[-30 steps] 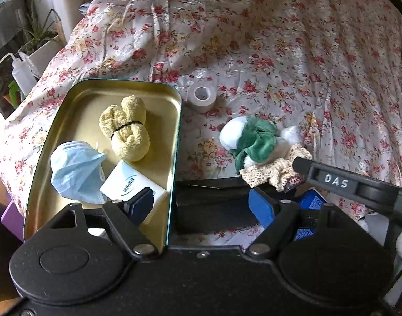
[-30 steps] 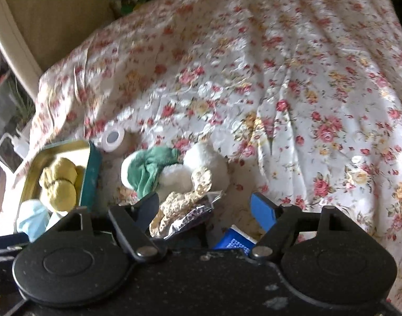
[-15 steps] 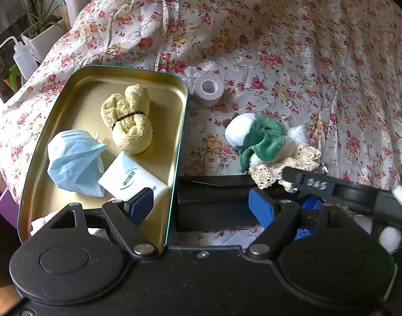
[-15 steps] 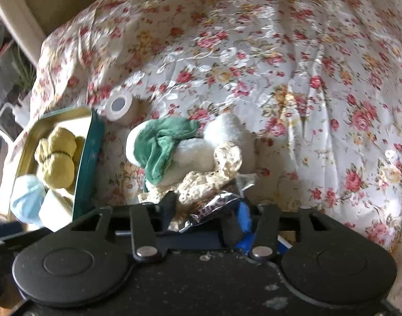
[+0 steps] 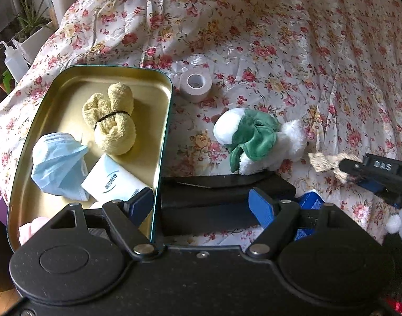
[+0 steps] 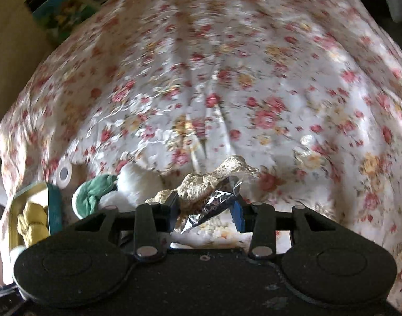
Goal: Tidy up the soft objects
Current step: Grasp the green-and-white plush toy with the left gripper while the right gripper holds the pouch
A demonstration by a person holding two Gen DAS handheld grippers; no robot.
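My right gripper [image 6: 206,208] is shut on a beige lace cloth [image 6: 214,179] together with a crinkled silver foil packet [image 6: 211,208], held just above the floral bedspread. The left wrist view shows that gripper [image 5: 358,171] at the right edge with the lace cloth [image 5: 324,162] sticking out of it. A white plush toy with a green wrap [image 5: 253,137] lies on the bed to its left. My left gripper [image 5: 201,205] is open, with one finger over the rim of a gold tin tray [image 5: 164,121]. The tray holds a yellow towel roll [image 5: 112,121], a blue face mask [image 5: 57,163] and a white packet [image 5: 114,181].
A black flat case [image 5: 227,192] lies on the bed just beyond my left fingers, and a blue box [image 5: 310,202] peeks out beside it. A roll of white tape [image 5: 196,83] stands behind the tray. Plants and a squeeze bottle [image 5: 15,62] are off the bed's left side.
My right gripper has shut on the lace cloth and foil packet and carried them to the right, away from the plush toy. The left gripper has stayed open and nearly still.
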